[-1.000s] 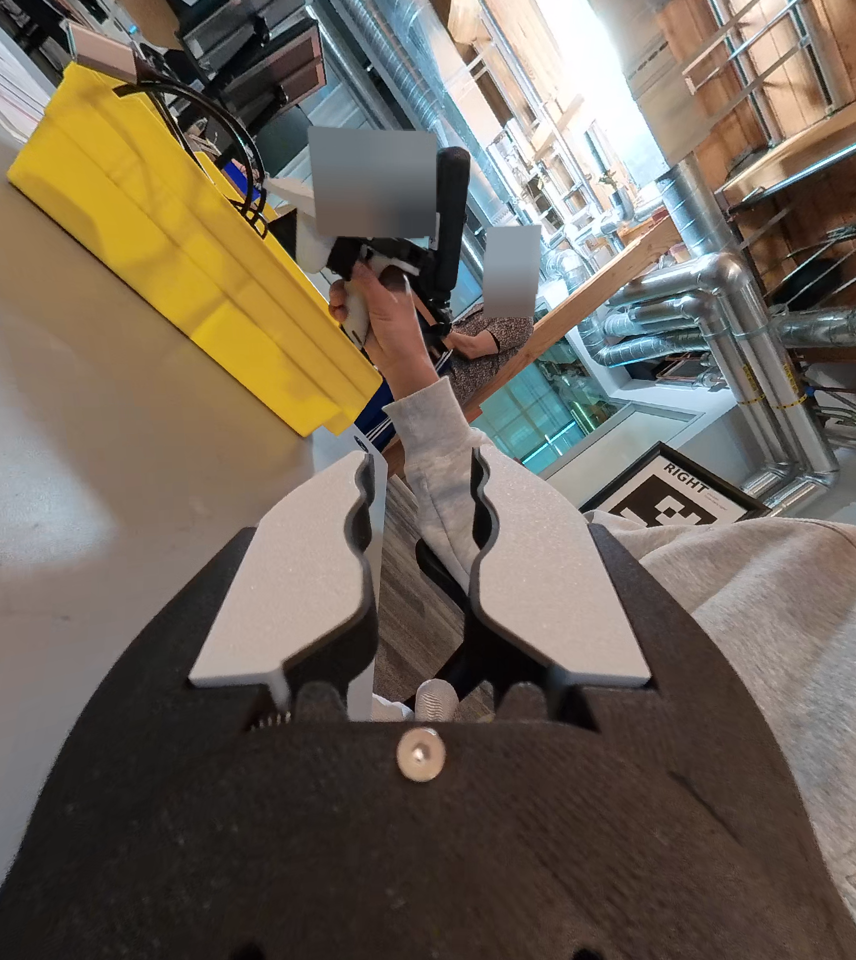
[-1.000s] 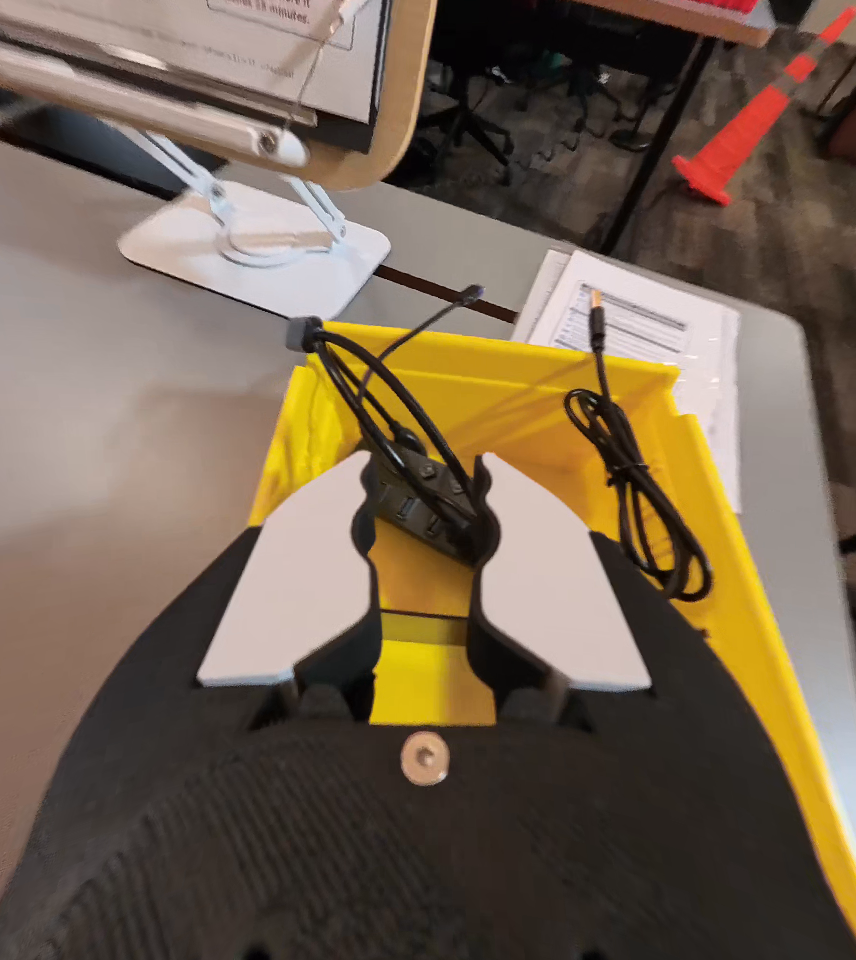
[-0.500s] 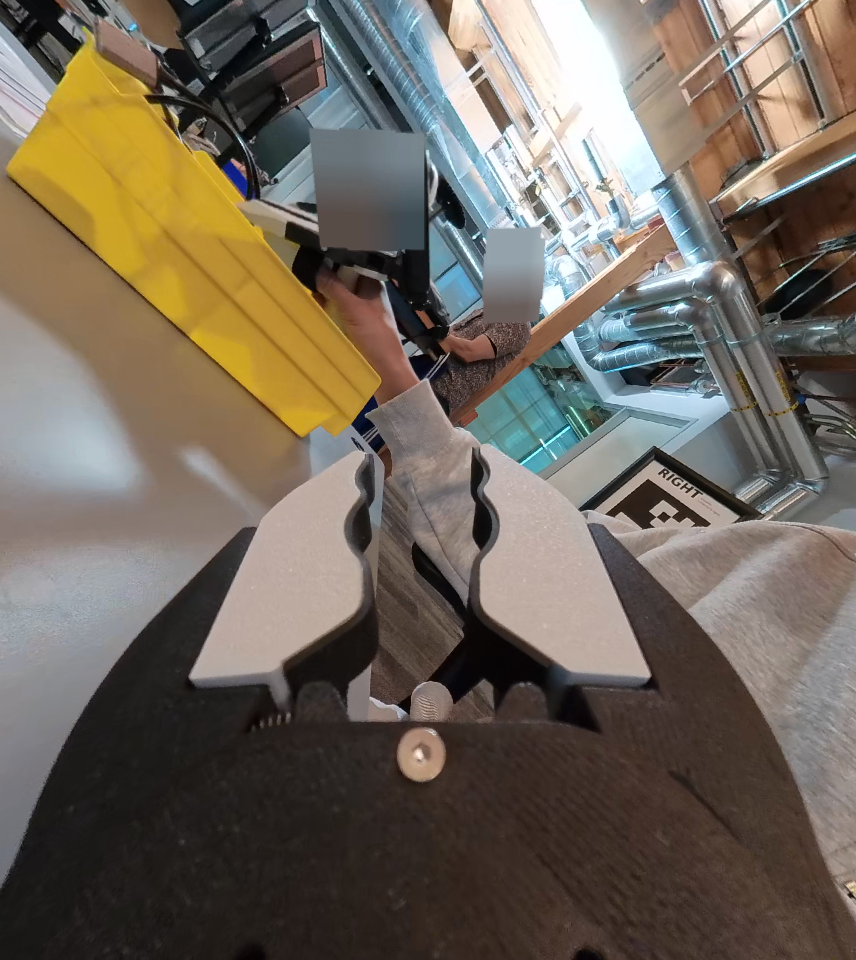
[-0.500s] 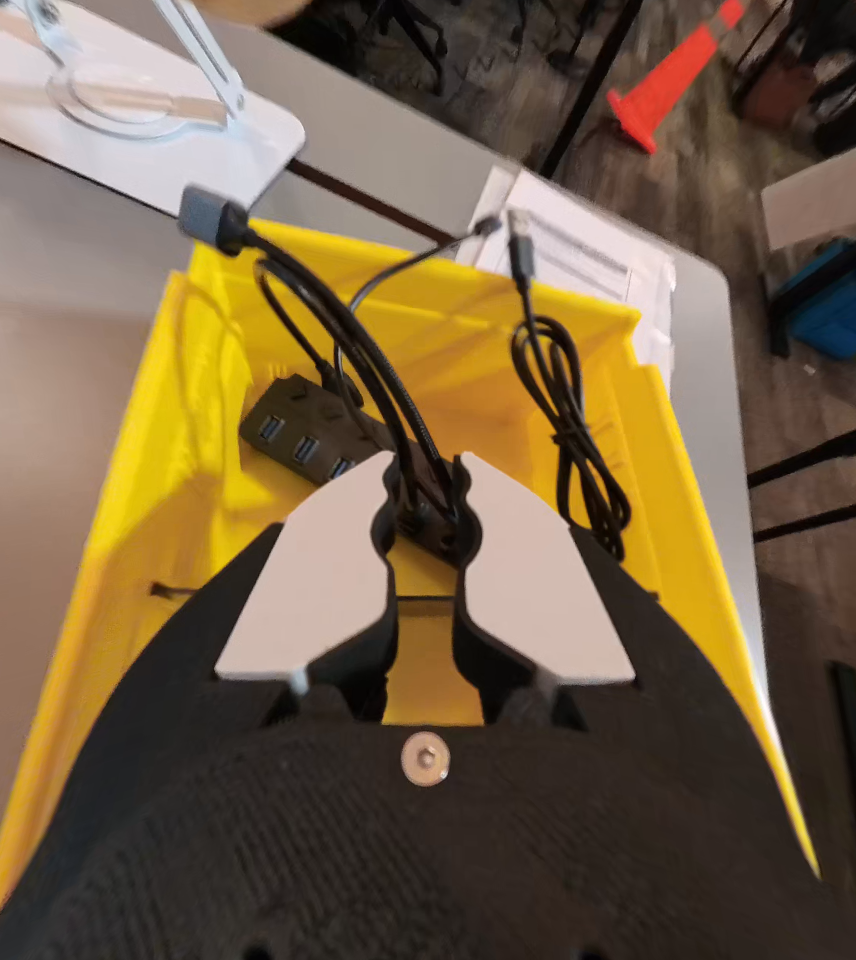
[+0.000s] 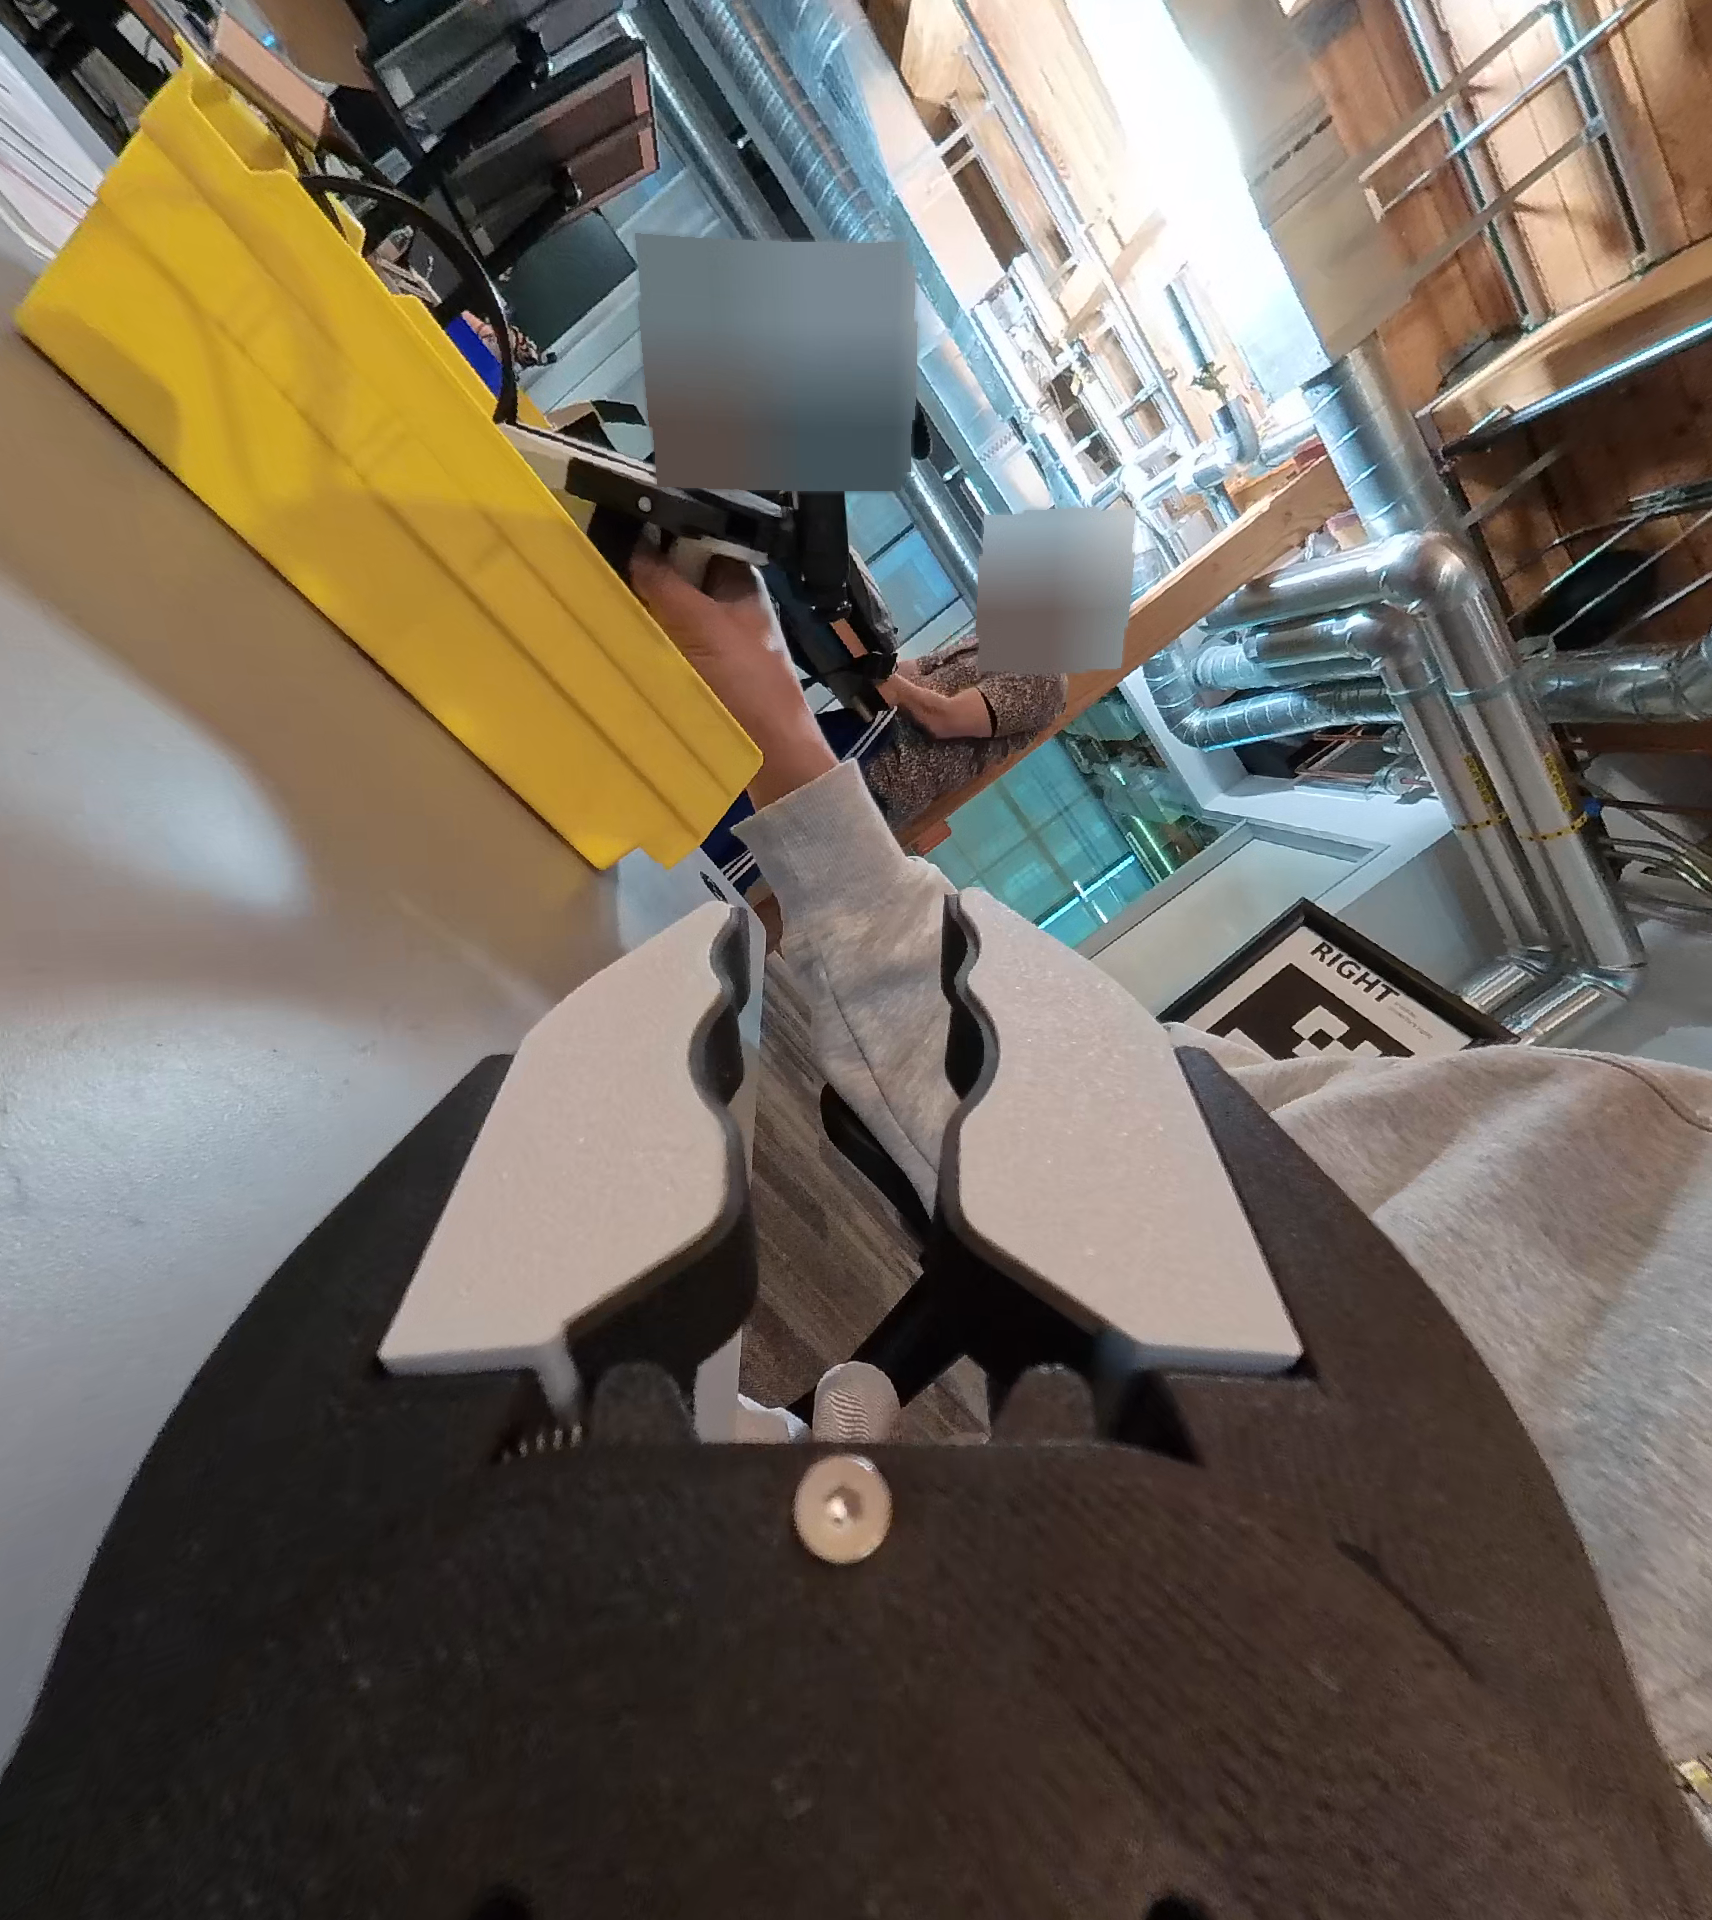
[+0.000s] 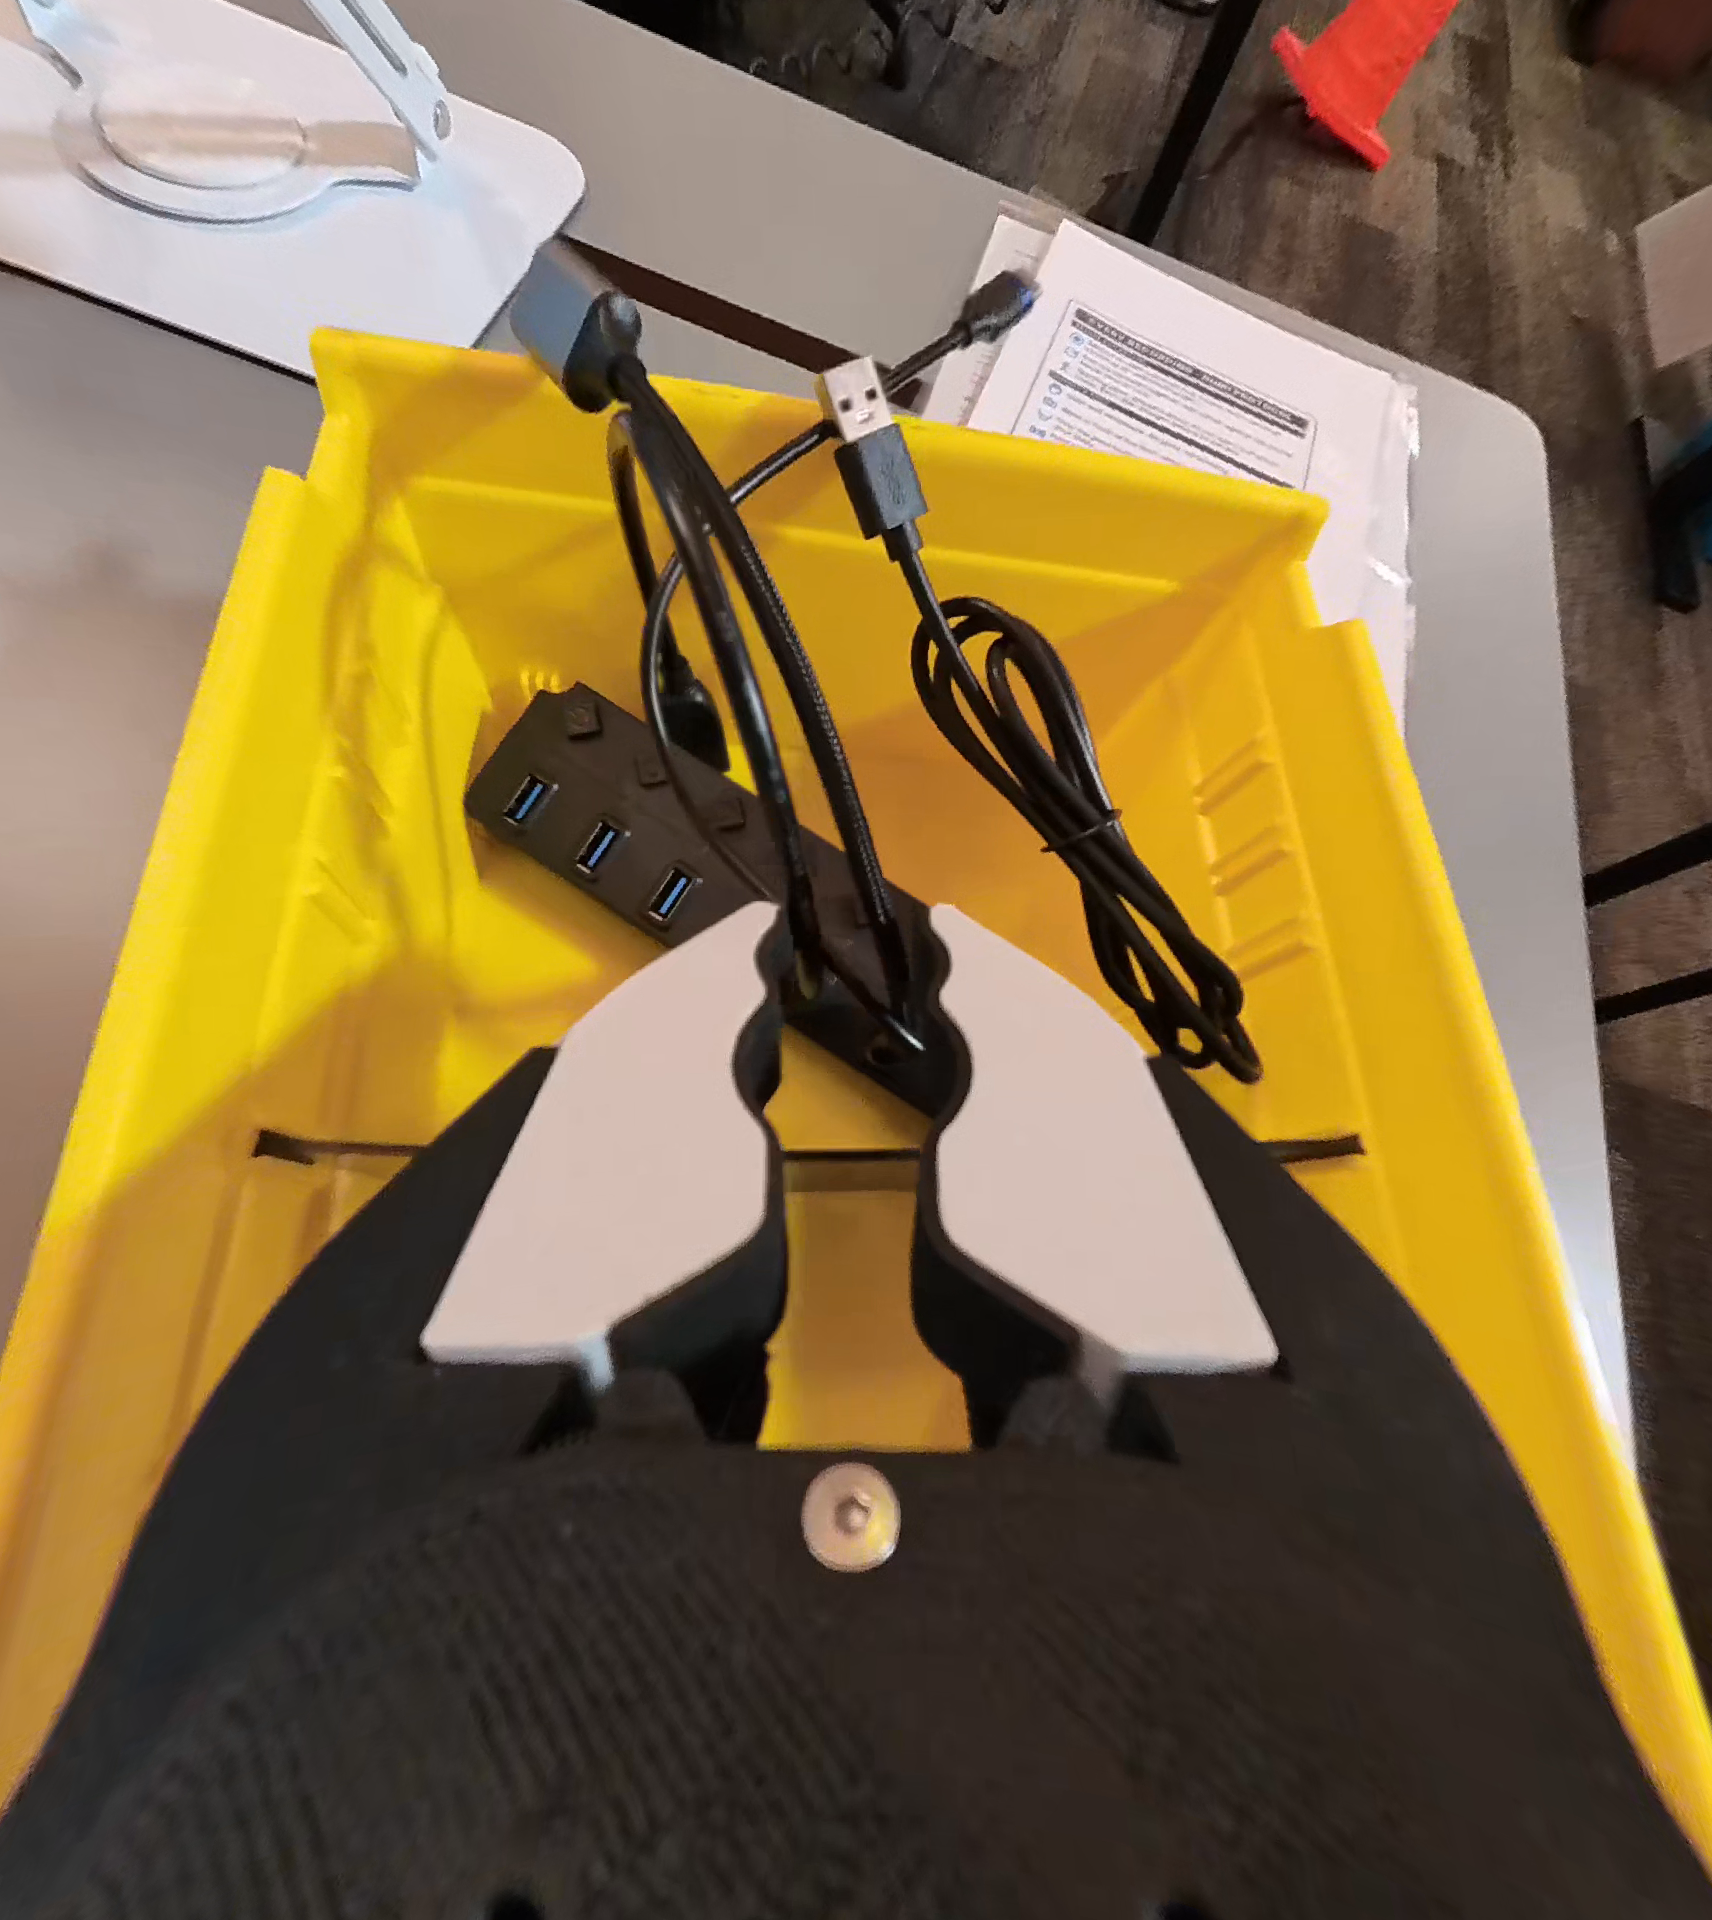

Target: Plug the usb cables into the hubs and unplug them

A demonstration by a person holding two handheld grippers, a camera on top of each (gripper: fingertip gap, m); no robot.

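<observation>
A black USB hub (image 6: 613,821) with blue ports lies inside a yellow bin (image 6: 291,831). My right gripper (image 6: 852,914) reaches into the bin, its jaws narrowed onto the hub's near end and the two black cables rising from it. Those cables arch up to a grey connector (image 6: 561,312) on the bin's far rim. A coiled black cable (image 6: 1039,790) with a free USB plug (image 6: 878,457) lies at the right of the bin. My left gripper (image 5: 847,914) is open and empty at the table's edge, apart from the bin (image 5: 364,468).
A white stand base (image 6: 208,156) and a printed sheet (image 6: 1195,384) lie on the grey table (image 6: 52,623) beyond the bin. An orange cone (image 6: 1340,83) stands on the floor. A grey sleeve (image 5: 1558,1299) fills the right of the left wrist view. The gap from one gripper's tips to the other's is roughly 40 cm. The black USB hub (image 6: 613,821) is closer to my right gripper, around 9 cm from its tips; the left tips are 35 cm off.
My right gripper has come down into the bin and its jaws have narrowed around the hub's end. The left gripper has stayed open and barely moved.
</observation>
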